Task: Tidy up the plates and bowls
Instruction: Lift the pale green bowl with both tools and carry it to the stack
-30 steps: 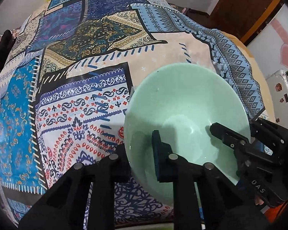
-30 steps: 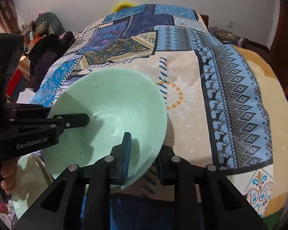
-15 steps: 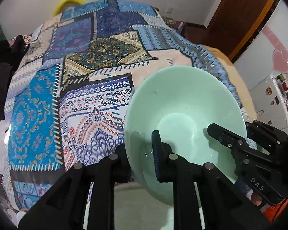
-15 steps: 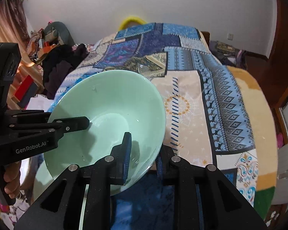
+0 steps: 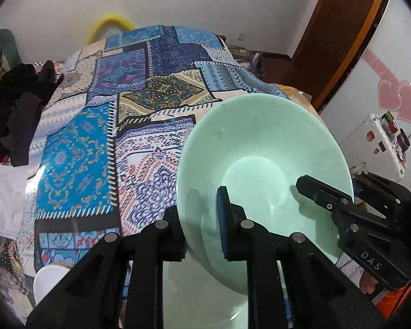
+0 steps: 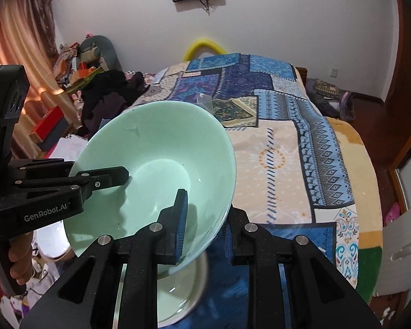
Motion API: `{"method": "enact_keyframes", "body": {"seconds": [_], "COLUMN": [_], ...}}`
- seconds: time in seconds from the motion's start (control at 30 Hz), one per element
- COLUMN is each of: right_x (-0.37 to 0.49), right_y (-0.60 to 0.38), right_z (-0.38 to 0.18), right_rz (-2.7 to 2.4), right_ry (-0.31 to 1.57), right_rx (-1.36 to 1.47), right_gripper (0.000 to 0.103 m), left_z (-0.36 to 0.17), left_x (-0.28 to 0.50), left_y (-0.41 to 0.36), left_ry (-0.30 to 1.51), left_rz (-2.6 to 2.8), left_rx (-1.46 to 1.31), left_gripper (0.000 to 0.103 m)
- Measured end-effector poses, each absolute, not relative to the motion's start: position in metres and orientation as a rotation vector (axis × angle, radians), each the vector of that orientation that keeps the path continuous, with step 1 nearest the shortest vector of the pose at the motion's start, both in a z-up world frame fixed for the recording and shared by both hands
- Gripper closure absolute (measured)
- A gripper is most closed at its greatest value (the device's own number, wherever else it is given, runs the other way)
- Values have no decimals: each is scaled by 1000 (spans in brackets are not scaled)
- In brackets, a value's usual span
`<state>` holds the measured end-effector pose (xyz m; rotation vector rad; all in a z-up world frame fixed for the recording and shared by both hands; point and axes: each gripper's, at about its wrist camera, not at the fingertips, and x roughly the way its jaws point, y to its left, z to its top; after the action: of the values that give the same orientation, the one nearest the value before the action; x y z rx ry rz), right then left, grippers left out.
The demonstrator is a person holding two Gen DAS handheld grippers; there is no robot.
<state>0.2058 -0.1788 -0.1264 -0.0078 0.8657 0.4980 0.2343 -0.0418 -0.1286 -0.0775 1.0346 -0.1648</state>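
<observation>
Green bowl raised higher off the bed vs 1 s ago. Left claw & right claw both clamped on its rim. Judged: carry underway toward dishes below.

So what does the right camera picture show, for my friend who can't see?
Two black grippers, right gripper and left gripper, pinch opposite rims of a pale green bowl, holding it tilted above a patchwork blanket on a bed.
</observation>
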Motion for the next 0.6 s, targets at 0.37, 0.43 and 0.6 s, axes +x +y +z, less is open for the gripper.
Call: {"method": "enact_keyframes", "body": {"seconds": [0.37, 0.43, 0.6], "right_x": [180, 177, 168], "right_y": [-133, -122, -94], "right_z": [-117, -117, -119], "right_rz": [588, 609, 662], "right_ry": [837, 839, 839], "right_rx": [-27, -36, -50], "right_gripper": [82, 82, 82], "left_z": [-106, -103, -99], "left_x": [179, 169, 148], "left_y": [5, 14, 43], "left_ry": [982, 971, 955], "left_rz": [-94, -78, -35], "left_rx": [-126, -134, -158], "left_gripper": [86, 86, 86]}}
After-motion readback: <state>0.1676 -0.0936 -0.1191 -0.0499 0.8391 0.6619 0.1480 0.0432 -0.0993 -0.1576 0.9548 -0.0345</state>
